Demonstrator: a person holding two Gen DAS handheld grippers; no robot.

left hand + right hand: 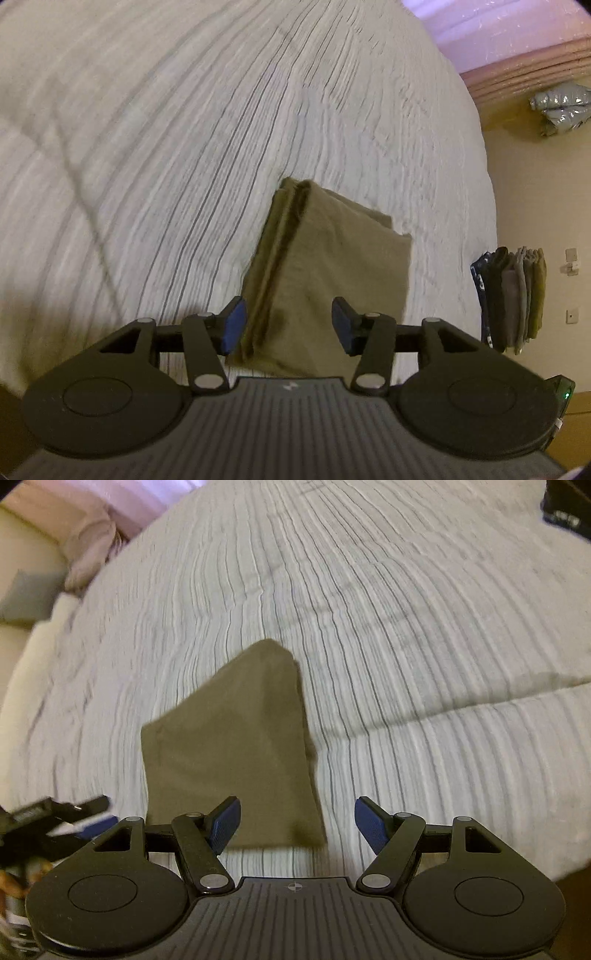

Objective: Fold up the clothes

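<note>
Bedding (pixel 155 155) with thin dark stripes fills both views, a wide pale cover with much bare room to the far side and to the left of the garment. The olive folded garment (pixel 325 280) lies flat on it, a compact rectangle with its layered edges showing along its left side in the left wrist view; in the right wrist view its far corner comes to a point and its near edge runs straight across.

The left gripper (pixel 288 325) hangs over the garment's near edge with its jaws spread and nothing between them. The right gripper (pixel 295 825) is likewise spread and empty, its left pad over the garment's near right corner, its right pad over bare cover.

At the bed's right edge stands a stack of folded clothes (pixel 513 299), well apart from the garment. A crumpled grey jacket (pixel 561 107) lies on the floor beyond.
</note>
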